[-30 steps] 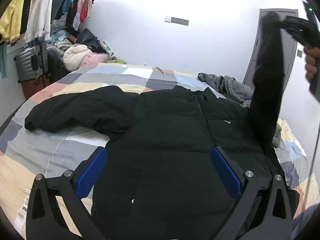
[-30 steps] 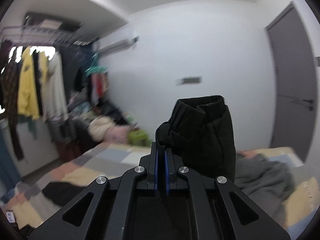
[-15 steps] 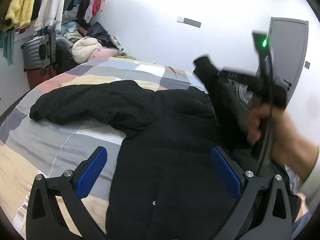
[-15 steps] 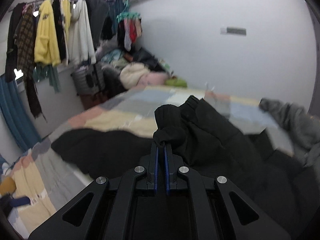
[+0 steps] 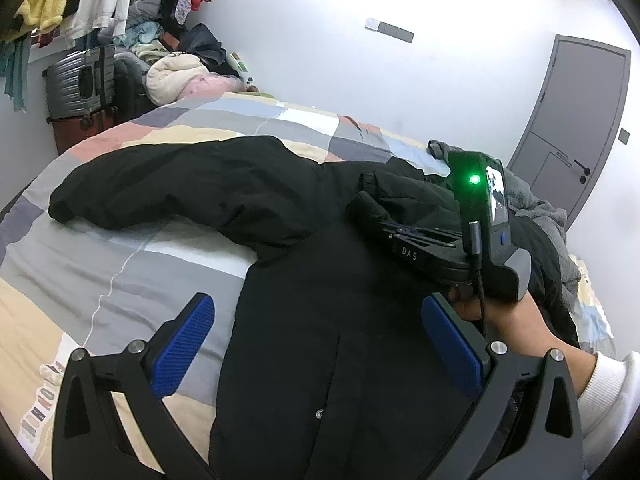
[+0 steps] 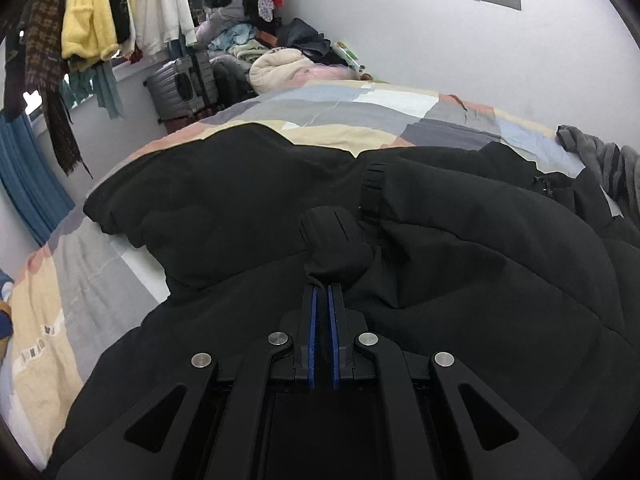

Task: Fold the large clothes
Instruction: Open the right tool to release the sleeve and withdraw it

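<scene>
Nearby, a grey blanket sits right of the jacket; left gripper wide, right gripper easing open, cuff still between.

Even, bright indoor light; sharp focus; heavy fisheye bending and dark vignette at the edges

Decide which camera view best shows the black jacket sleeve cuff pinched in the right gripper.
The right wrist view: the black ribbed sleeve cuff sits centred beyond the right gripper. The left wrist view shows it side-on, smaller.
</scene>
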Demonstrator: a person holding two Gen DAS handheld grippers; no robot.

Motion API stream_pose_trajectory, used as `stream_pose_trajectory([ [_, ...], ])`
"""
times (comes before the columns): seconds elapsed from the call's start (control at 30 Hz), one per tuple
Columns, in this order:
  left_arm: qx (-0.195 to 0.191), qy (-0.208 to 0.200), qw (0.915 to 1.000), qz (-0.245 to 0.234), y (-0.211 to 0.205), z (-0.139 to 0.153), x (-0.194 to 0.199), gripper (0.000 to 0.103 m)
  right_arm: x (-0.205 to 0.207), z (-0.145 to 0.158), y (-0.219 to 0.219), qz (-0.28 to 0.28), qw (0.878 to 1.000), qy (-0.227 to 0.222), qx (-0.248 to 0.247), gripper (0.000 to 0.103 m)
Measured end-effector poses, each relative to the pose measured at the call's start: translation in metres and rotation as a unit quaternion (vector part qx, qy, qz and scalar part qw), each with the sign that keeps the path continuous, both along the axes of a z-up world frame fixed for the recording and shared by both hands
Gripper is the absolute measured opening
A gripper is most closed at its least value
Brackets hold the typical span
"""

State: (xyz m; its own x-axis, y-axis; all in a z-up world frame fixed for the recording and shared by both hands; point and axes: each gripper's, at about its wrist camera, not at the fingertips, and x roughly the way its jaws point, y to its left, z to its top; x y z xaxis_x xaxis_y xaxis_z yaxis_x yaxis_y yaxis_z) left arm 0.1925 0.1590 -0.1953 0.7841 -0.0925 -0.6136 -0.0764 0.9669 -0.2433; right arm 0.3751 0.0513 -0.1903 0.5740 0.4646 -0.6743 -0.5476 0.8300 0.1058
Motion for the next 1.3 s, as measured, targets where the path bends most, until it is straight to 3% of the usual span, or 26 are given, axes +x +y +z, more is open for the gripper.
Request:
stream_pose_trajectory([
  [0.03, 0.0, 0.003, 1.0, -0.001, -0.001, -0.001, 0.001, 0.103, -0.001, 0.003, -0.002, -0.002, 1.0, 0.001, 0.007, 0.017],
  [0.1, 0.0, 0.008, 1.0, -0.002, -0.003, -0.001, 0.002, 0.103, -0.004, 0.007, -0.008, -0.004, 1.0, -0.002, 0.025, 0.054],
  [0.13, 0.0, 0.006, 1.0, -0.003, -0.004, 0.001, 0.001, 0.103, -0.007, 0.013, -0.012, -0.005, 0.999, -0.006, 0.034, 0.06],
  [0.63, 0.052, -0.015, 0.9973, -0.049, -0.057, 0.03, -0.025, 0.103, -0.065, 0.1, -0.087, -0.047, 0.995, -0.078, 0.04, 0.061],
  [0.83, 0.068, -0.038, 0.9957, -0.051, -0.074, 0.057, -0.038, 0.103, -0.092, 0.13, -0.124, -0.072, 0.99, -0.107, 0.052, 0.061],
  [1.13, 0.065, -0.056, 0.9941, -0.067, -0.101, 0.088, -0.062, 0.103, -0.141, 0.165, -0.169, -0.112, 0.981, -0.141, 0.069, 0.061],
  [1.3, 0.068, -0.052, 0.9938, -0.071, -0.111, 0.093, -0.071, 0.103, -0.168, 0.164, -0.18, -0.119, 0.978, -0.159, 0.059, 0.061],
])
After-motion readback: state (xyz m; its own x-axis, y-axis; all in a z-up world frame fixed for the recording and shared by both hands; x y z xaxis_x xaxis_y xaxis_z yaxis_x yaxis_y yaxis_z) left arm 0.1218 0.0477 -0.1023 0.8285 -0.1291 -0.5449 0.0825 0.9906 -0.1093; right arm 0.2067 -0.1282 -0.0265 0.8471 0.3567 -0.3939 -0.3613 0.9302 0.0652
